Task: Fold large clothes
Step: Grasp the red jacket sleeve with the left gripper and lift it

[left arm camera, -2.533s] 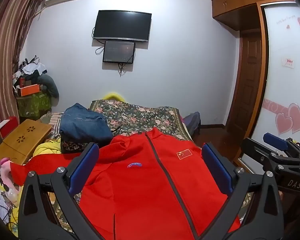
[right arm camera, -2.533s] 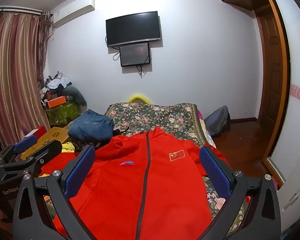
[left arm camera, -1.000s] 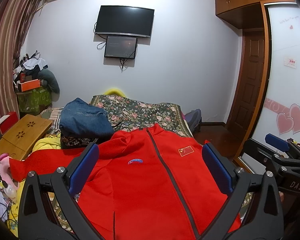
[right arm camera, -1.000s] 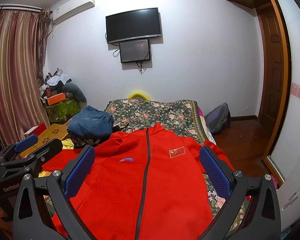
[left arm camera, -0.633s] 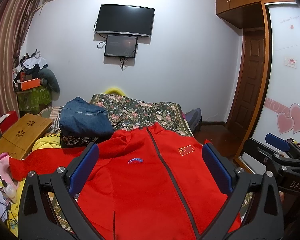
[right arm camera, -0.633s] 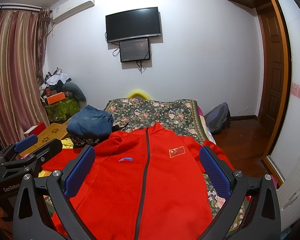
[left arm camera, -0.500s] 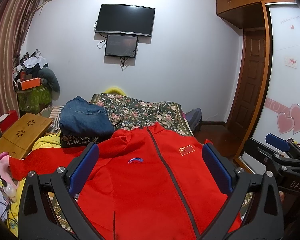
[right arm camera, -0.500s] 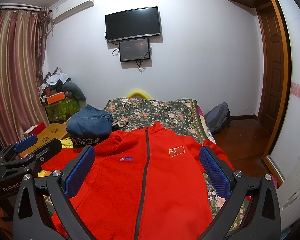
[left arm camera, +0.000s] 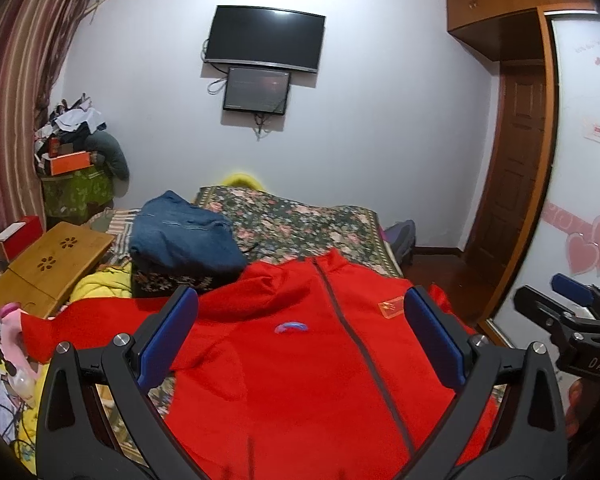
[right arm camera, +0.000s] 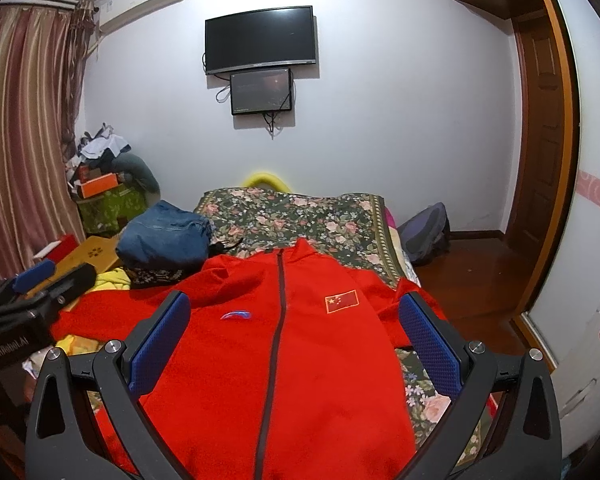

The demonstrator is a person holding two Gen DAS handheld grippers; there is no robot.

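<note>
A red zip-up jacket (left arm camera: 300, 360) lies face up and spread flat on the floral bed cover (left arm camera: 300, 220), collar toward the far wall, its left sleeve stretched out to the left. It also shows in the right wrist view (right arm camera: 276, 360), with a flag patch on the chest. My left gripper (left arm camera: 300, 332) is open and empty, held above the jacket's lower body. My right gripper (right arm camera: 294, 334) is open and empty, also above the lower body. Each gripper shows at the edge of the other's view.
Folded blue jeans (left arm camera: 184, 240) sit on a patterned pile left of the jacket's shoulder. A wooden lap desk (left arm camera: 48, 268) and clutter lie at far left. A backpack (right arm camera: 424, 232) rests on the floor right of the bed, near the wardrobe (left arm camera: 580, 200).
Both views have shifted very slightly; the jacket lies as before and both grippers stay open.
</note>
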